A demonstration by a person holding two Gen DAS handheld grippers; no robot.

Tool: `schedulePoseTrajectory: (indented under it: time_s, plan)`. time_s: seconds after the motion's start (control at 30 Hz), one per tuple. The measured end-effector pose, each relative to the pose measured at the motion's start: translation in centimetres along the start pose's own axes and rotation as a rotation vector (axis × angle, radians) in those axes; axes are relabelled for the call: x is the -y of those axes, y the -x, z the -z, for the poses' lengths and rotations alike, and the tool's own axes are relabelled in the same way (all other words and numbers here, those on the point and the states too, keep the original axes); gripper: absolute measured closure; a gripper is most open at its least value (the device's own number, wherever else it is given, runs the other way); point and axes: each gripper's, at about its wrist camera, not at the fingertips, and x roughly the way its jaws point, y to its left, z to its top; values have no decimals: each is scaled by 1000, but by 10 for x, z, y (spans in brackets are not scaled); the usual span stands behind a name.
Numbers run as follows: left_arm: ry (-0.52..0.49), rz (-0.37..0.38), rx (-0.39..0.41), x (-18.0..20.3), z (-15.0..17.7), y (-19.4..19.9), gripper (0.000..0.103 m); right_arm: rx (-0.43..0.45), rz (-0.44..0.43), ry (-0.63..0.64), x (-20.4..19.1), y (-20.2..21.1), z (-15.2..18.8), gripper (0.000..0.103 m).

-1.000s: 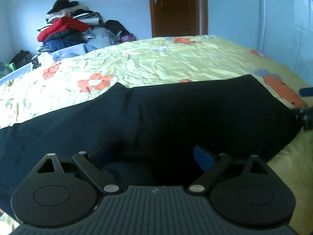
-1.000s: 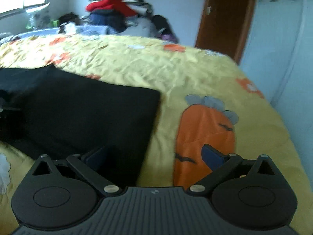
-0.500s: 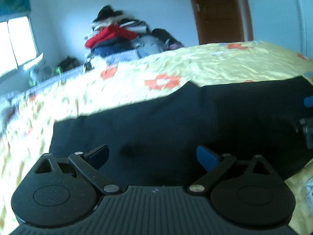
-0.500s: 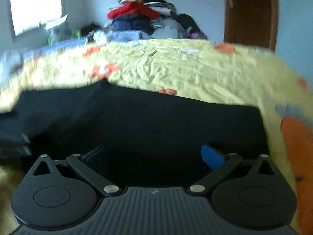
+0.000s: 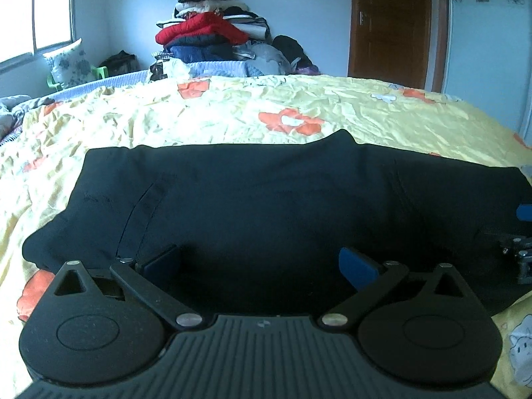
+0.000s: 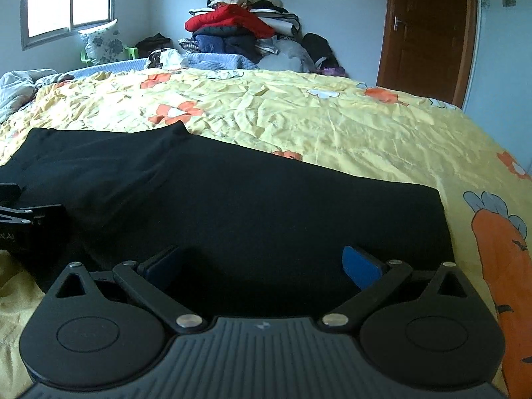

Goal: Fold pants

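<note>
Dark navy pants point(image 5: 282, 199) lie flat across the yellow flowered bedsheet point(image 5: 232, 116), folded lengthwise, with a pocket seam at their left end. My left gripper point(image 5: 259, 261) hovers over the near edge of that left half; its jaws are opening, with only flat cloth below them and nothing pinched. My right gripper point(image 6: 261, 264) stands open above the near edge of the pants' point(image 6: 232, 199) right half, short of their right end. A blue pad of the right gripper point(image 5: 525, 212) shows at the left wrist view's right edge.
A tall pile of clothes point(image 6: 239, 26) topped by a red jacket sits against the far wall. A brown door point(image 6: 429, 33) is at the back right and a window point(image 6: 66, 0) at the back left. An orange carrot print point(image 6: 498, 249) marks the sheet right of the pants.
Both views have swung left. The right gripper came from over the carrot print to over the pants. The left gripper slid toward the pocket end and its jaws spread wider.
</note>
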Motion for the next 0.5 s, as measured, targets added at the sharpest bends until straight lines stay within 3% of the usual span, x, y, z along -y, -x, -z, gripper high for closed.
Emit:
schedulePoseTrajectory:
  time_s: [0.5]
  plan:
    - [0,-1,-2,2,0,0,0,0,0,1,0,0,0,0]
